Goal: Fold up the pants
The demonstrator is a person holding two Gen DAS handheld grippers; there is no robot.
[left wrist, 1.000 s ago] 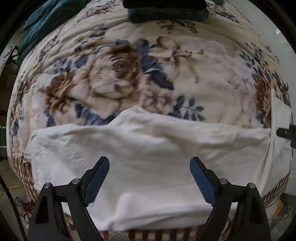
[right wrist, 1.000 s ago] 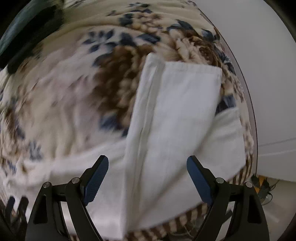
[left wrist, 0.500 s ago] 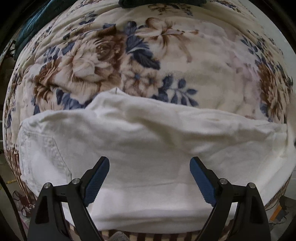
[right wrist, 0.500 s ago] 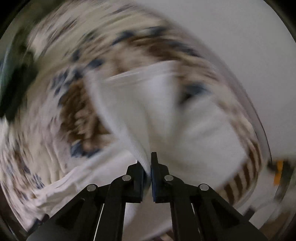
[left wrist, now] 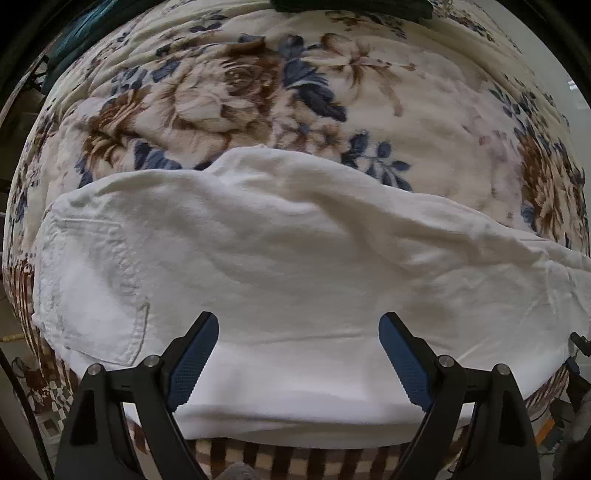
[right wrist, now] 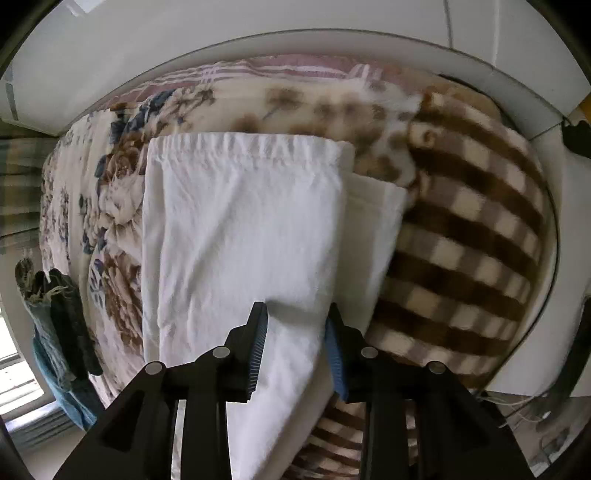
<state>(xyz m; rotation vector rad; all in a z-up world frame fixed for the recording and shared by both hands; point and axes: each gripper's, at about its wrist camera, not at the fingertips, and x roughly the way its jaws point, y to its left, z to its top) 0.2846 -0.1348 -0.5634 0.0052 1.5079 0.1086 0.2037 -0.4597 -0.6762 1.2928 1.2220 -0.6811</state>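
Note:
White pants (left wrist: 280,258) lie across a floral blanket (left wrist: 258,92), with a back pocket (left wrist: 99,295) at the left. My left gripper (left wrist: 299,354) hangs open just above the pants' near edge, with nothing between its fingers. In the right wrist view a folded band of the pants (right wrist: 240,221) runs up the bed, its gathered end at the top. My right gripper (right wrist: 295,332) has a thick fold of that white cloth between its blue pads. Its jaws are opening slightly while the pads still touch the cloth.
Dark folded clothes (left wrist: 351,7) and a teal cloth (left wrist: 74,33) lie at the bed's far side. A brown checked blanket border (right wrist: 461,240) hangs over the bed's edge. A white wall (right wrist: 258,33) runs behind the bed, and dark and teal clothes (right wrist: 62,314) lie at the left.
The right gripper shut on the pants' cloth, then swung and rolled with it across the bed. The left gripper stayed open and sank closer to the pants, bringing the pocket into view.

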